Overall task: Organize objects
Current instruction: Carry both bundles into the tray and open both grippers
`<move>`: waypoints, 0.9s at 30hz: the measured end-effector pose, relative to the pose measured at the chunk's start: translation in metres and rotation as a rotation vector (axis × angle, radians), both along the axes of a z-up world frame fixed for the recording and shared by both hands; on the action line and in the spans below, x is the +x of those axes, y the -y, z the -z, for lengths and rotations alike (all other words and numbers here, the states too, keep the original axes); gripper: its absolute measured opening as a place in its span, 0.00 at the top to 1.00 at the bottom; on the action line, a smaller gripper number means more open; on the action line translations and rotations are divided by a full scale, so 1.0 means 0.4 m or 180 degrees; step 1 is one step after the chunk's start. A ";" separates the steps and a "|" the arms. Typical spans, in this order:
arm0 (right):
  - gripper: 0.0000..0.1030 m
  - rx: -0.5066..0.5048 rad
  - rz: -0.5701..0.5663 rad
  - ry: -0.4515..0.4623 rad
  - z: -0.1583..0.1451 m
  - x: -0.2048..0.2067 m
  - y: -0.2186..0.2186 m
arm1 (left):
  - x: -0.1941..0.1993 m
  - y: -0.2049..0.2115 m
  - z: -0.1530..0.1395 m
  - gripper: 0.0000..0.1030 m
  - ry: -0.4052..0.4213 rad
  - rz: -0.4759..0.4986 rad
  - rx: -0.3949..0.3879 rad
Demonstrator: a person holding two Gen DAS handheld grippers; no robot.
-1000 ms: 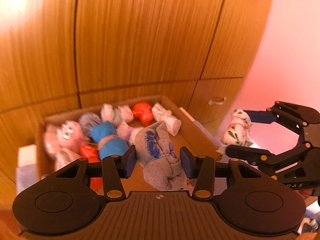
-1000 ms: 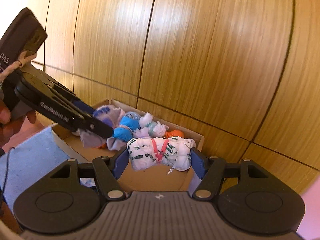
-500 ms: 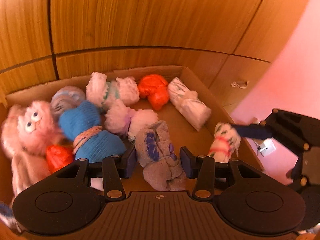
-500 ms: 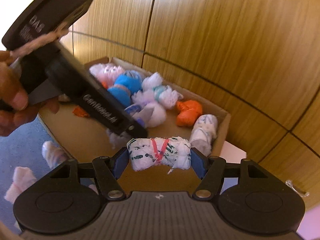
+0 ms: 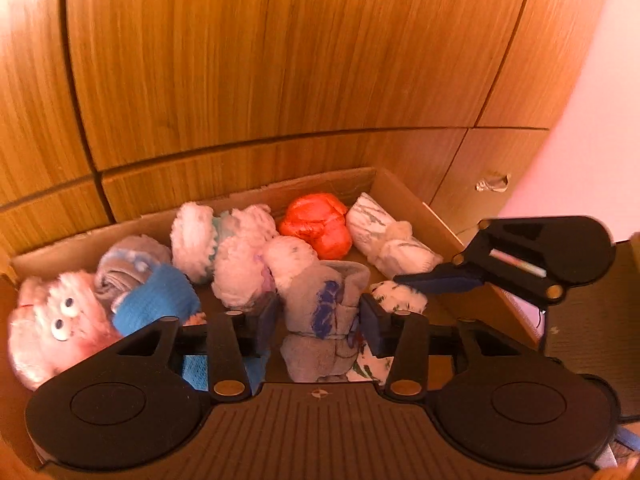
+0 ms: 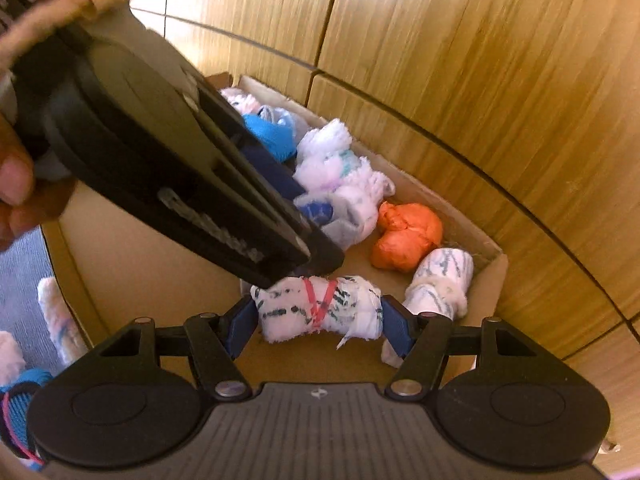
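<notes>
Both grippers hang over the cardboard box (image 5: 404,196). Left gripper (image 5: 320,314) is clamped on a grey sock bundle with blue print (image 5: 320,304) above the box's middle; right gripper (image 6: 318,320) pinches a white green-marked bundle (image 6: 320,308) above the box's near right part, close to the orange bundle (image 6: 406,236).

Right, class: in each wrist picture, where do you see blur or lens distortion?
Left wrist view: the fisheye bows the wooden panels, and the pink plush toy is smeared. Right wrist view: the left gripper crosses close and soft, with the hand blurred.
</notes>
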State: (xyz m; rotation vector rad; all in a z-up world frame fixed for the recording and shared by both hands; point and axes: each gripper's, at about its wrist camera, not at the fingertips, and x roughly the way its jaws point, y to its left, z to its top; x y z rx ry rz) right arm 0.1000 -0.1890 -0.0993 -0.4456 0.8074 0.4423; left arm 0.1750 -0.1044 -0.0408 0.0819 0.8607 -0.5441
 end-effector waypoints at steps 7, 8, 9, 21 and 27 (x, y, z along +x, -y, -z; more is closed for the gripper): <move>0.40 -0.0062 -0.0011 0.0083 0.001 0.013 -0.002 | -0.039 -0.013 -0.027 0.18 0.0169 0.0015 0.0066; 0.40 -0.0059 -0.0011 0.0081 0.000 0.013 -0.001 | -0.047 -0.016 -0.034 0.18 0.0184 0.0007 0.0055; 0.39 -0.0069 -0.0019 0.0082 0.001 0.014 -0.001 | -0.049 -0.019 -0.038 0.18 0.0189 -0.0010 0.0047; 0.24 -0.0107 0.0048 0.0093 -0.020 -0.017 -0.008 | -0.067 -0.028 -0.055 0.16 0.0272 -0.0100 0.0133; 0.20 -0.0012 0.0237 0.0074 -0.044 -0.022 0.009 | -0.072 -0.028 -0.060 0.13 0.0323 -0.0159 0.0227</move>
